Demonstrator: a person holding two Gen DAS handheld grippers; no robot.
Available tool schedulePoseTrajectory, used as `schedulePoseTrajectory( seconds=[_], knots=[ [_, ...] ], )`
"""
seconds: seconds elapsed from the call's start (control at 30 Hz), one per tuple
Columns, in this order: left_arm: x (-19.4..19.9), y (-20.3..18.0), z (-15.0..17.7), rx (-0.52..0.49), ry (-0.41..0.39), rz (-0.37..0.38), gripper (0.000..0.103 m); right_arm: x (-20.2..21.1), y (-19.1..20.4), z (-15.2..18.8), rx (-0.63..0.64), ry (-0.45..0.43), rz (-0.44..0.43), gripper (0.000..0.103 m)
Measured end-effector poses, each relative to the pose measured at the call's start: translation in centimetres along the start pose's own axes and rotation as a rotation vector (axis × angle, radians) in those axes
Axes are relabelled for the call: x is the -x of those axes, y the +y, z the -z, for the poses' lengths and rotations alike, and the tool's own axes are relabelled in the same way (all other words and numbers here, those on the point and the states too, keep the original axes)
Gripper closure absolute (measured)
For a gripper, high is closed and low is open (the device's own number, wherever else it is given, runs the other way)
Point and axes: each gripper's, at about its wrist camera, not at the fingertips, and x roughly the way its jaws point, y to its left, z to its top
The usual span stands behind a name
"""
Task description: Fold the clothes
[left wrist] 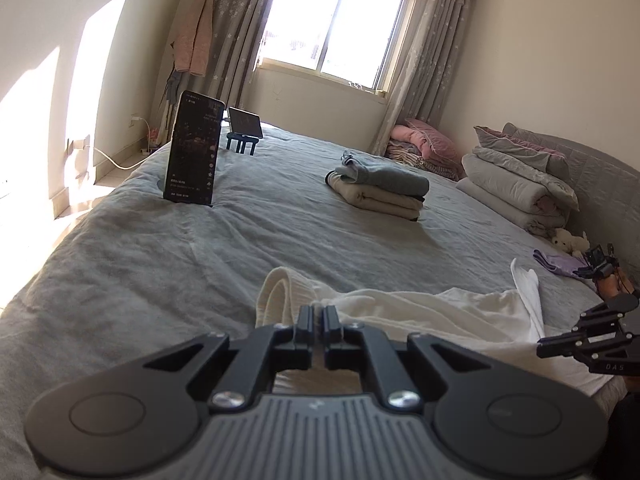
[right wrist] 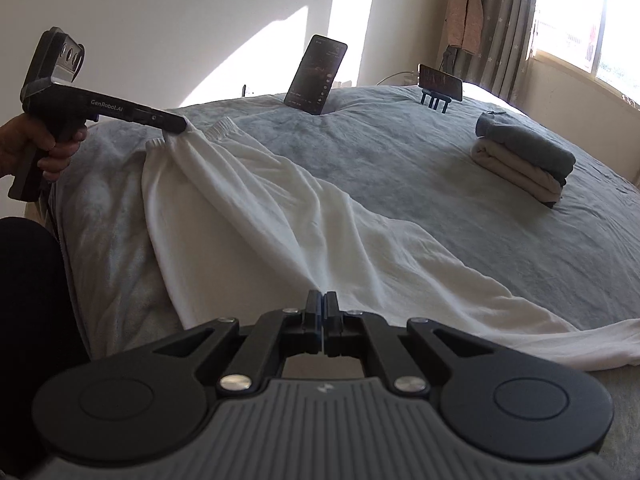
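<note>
White trousers [right wrist: 256, 216] lie spread across the near part of the bed [right wrist: 420, 168], waistband end toward the person's side, legs trailing off to the right in the right wrist view. Left gripper [right wrist: 182, 125] has its jaws nearly closed, pinching the elastic waistband edge, which is lifted a bit off the bed cover. A hand [right wrist: 48, 148] wraps its grip. Right gripper [right wrist: 321, 304] has jaws fully closed on a fold of the trousers mid-length; fabric ridges run taut from that pinch toward the waistband. The far trouser edge lies flat on the cover; the leg end reaches the right border of the picture.

Rel. to the trousers: wide stretch of bare grey cover beyond them, wrinkled, nothing on it. Folded stack [left wrist: 378, 186], grey piece on beige ones, sits well apart, further into the bed. Phone [left wrist: 194, 152] stands upright near the bed's far edge, second device on a small blue stand [left wrist: 244, 128] beyond it. Folded quilts and pillows [left wrist: 516, 180] are piled at the headboard side, well apart; a small purple cloth [left wrist: 554, 262] lies nearer, off the leg end. Window w/ curtains [left wrist: 340, 28] at the back wall.
</note>
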Motion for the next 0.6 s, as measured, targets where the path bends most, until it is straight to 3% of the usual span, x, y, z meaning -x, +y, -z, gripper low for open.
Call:
schedulePoseTrajectory(
  seconds=[0.13, 0.2, 0.27, 0.37, 0.4, 0.43, 0.6],
  knots=[
    [0.7, 0.4, 0.3, 0.082, 0.031, 0.01, 0.093, -1.0, 0.0, 0.7, -0.032, 0.048, -0.013, 0.1],
    [1.4, 0.6, 0.2, 0.14, 0.039, 0.028, 0.081, -0.8, -0.1, 0.6, -0.051, 0.044, -0.025, 0.091],
    [2.3, 0.6, 0.1, 0.209, 0.032, 0.055, 0.06, -0.5, -0.1, 0.3, -0.06, 0.034, -0.036, 0.089],
    [3.3, 0.6, 0.1, 0.302, 0.021, 0.106, 0.056, -0.1, 0.5, 0.0, -0.026, 0.01, -0.045, 0.078],
    [3.5, 0.7, 0.1, 0.34, 0.025, 0.116, 0.056, 0.0, 0.7, 0.0, -0.012, 0.003, -0.041, 0.066],
    [3.6, 0.7, 0.1, 0.374, 0.028, 0.122, 0.055, 0.1, 0.9, 0.0, 0.002, -0.005, -0.037, 0.063],
    [3.2, 0.9, 0.1, 0.538, 0.062, 0.166, 0.055, -0.2, 1.1, 0.0, 0.03, -0.011, -0.042, 0.063]
  ],
)
